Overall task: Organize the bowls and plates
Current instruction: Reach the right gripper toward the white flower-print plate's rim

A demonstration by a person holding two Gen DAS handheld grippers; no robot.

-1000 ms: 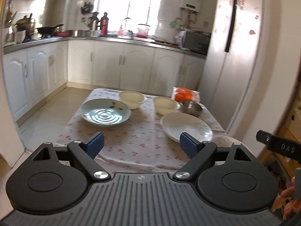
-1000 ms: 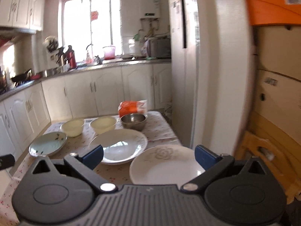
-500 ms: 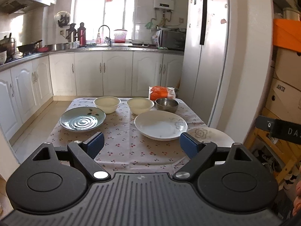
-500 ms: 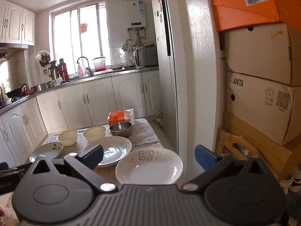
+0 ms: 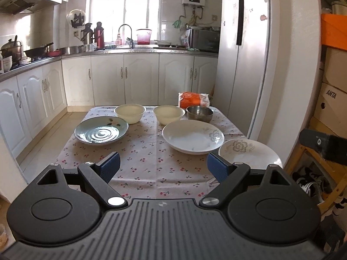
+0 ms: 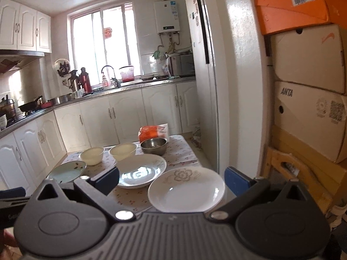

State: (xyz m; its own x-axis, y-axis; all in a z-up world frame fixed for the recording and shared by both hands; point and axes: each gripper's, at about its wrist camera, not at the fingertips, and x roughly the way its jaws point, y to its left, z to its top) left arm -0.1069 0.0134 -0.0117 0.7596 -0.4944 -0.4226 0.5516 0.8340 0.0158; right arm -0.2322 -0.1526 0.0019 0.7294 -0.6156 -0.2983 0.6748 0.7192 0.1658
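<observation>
Plates and bowls sit on a small table (image 5: 151,158) in a white kitchen; both claws hang above its near edge, wide apart and holding nothing.

The table wears a cloth with little red cherries; white cupboards (image 5: 141,78) and a bright window (image 5: 123,8) are behind it, a tall fridge (image 5: 240,54) stands to the right, and stacked boxes (image 6: 308,108) are further right; the left gripper (image 5: 162,168) looks down the middle of the table, the right gripper (image 6: 171,181) over the flower plate (image 6: 186,191) at the near right corner; a white plate (image 5: 193,136) lies just beside it, a green plate (image 5: 100,130) sits well apart on the left; two cream bowls (image 5: 130,112) and a metal bowl (image 5: 199,113) stand in a row at the far end, open side up; an orange packet (image 5: 193,99) is behind the metal bowl; nothing blocks the dishes.
</observation>
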